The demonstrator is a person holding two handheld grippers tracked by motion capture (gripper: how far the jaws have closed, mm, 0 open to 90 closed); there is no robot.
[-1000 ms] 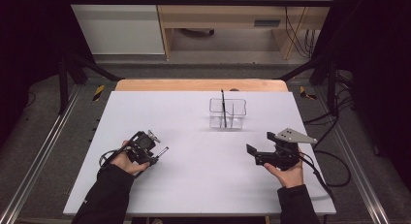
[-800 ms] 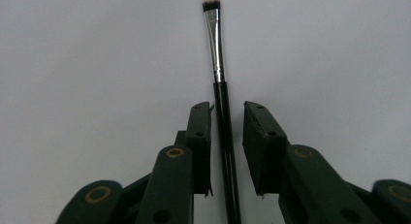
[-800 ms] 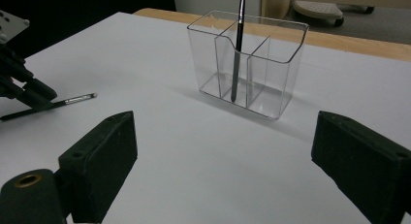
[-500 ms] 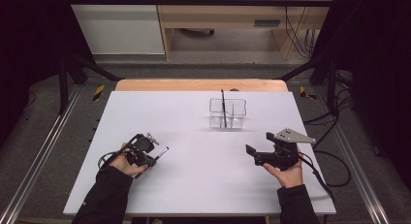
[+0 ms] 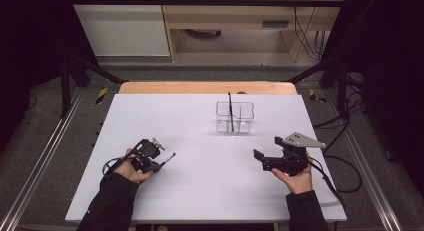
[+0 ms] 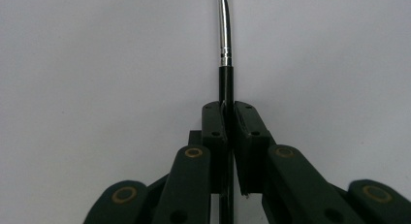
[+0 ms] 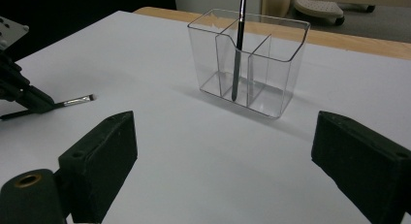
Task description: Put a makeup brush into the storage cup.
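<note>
high view: a white desk [image 5: 200, 116] with a wooden far edge. the left gripper [image 5: 161, 160] sits at about 8 o'clock on the desk, held in the person's left hand [image 5: 131, 167]. a thin brush [image 5: 168, 158] sticks out of it toward 2 o'clock, low over the surface. the right gripper [image 5: 259, 156] is at about 4 o'clock in the right hand [image 5: 296, 179], with its grey three-cornered plate on top, and it faces 9 o'clock. a clear organizer [image 5: 235, 117] stands a little right of centre, toward 1 o'clock, well apart from both grippers. a second, dark brush [image 5: 230, 111] stands upright in it

left gripper view: the two black jaws are clamped together on the black handle of the brush [image 6: 226, 83]. the handle runs toward 12 o'clock into a shiny metal ferrule that leaves the top edge. only the plain white desk [image 6: 97, 64] lies behind

right gripper view: the jaws stand wide apart with nothing between them, one pad [image 7: 102, 158] at 8 o'clock and the other at 4 o'clock. the clear organizer [image 7: 269, 69] stands ahead at 12 o'clock, divided into compartments. the dark brush [image 7: 237, 49] stands in it, leaning against a divider. at 9 o'clock the left gripper [image 7: 36, 102] shows farther off, with the brush [image 7: 77, 101] tip pointing toward 3 o'clock just above the desk [image 7: 194, 146]
</note>
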